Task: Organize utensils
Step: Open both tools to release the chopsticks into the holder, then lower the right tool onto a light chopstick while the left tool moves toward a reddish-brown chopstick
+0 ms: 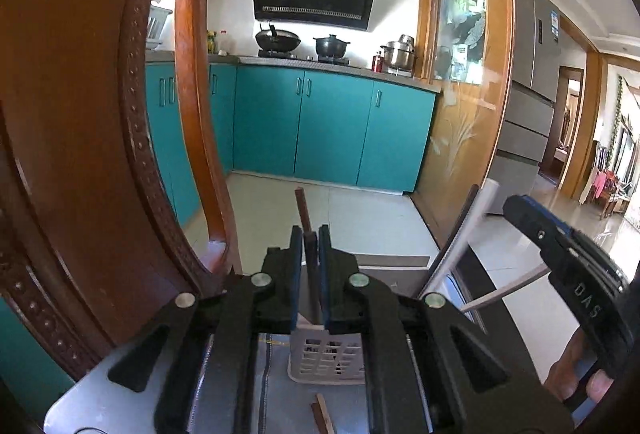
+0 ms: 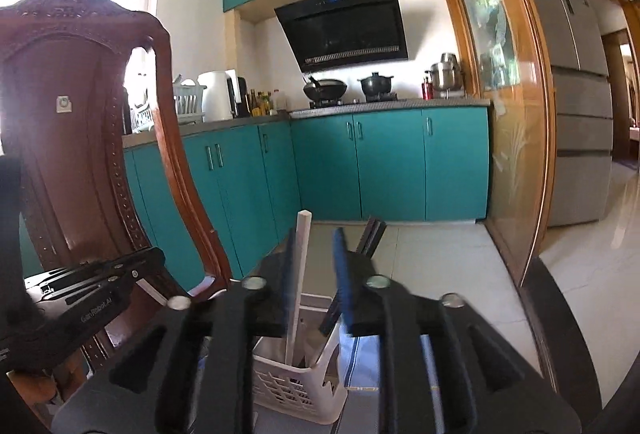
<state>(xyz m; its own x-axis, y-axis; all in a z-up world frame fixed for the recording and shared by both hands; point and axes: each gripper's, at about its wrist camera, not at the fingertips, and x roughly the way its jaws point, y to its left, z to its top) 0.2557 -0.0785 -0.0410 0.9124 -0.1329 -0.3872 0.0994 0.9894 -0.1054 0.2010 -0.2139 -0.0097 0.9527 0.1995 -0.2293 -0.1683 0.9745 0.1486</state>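
Left gripper [image 1: 311, 274]: jaws nearly together, clamped on a brown chopstick [image 1: 305, 218] that stands upright between the pads, its lower end down at the mouth of the white slotted utensil basket [image 1: 326, 358]. Held vertical, I judge, so it drops straight into the narrow basket rather than catching the rim.

Right gripper [image 2: 316, 274]: jaws parted a little. A white chopstick [image 2: 299, 274] leans against the left pad, the right pad stands clear of it, so it looks released, not gripped. Its lower end is already inside the same basket [image 2: 296, 386]; the rim keeps it standing. A dark utensil [image 2: 370, 234], kind unclear, also stands in the basket, just right of the white one.

Basket sits on the grey table [image 1: 100, 386], near edge, centred under both grippers; both come at it from the near side. One loose brown chopstick [image 1: 322, 416] lies flat on the table nearer than the basket, not yet stowed.

Left and beyond: carved wooden chair back [image 1: 80, 114]. Far: teal kitchen cabinets [image 1: 332, 130].
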